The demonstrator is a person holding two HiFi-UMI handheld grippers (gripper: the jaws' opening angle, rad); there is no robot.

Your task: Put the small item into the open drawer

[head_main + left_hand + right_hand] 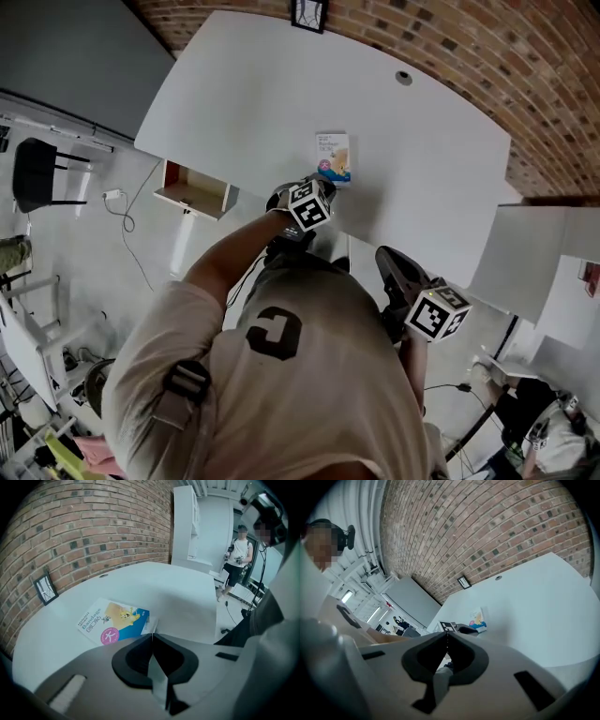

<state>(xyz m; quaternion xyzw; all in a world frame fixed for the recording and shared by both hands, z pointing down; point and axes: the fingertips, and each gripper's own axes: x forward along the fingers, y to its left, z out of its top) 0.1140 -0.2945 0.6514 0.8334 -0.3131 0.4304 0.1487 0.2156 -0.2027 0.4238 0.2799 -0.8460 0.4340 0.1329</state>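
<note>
A flat bandage packet [333, 157] [115, 620] with blue and pink print lies on the white table [244, 94]. My left gripper [328, 180] [152, 632] is at the packet's near corner, its jaws closed together with that corner pinched between the tips. The open drawer [194, 192], red inside, sticks out under the table's left edge. My right gripper [386, 253] [446, 633] hangs off the table's near edge, shut with nothing in it. From the right gripper view the packet [478, 619] shows beyond the left gripper's marker cube [448, 626].
A small framed picture [309, 13] [45, 588] leans on the brick wall at the table's far edge. A cable hole [403, 78] is in the tabletop. A black chair [37, 173] stands far left, another white desk [534, 253] at right. A person [239, 557] stands in the background.
</note>
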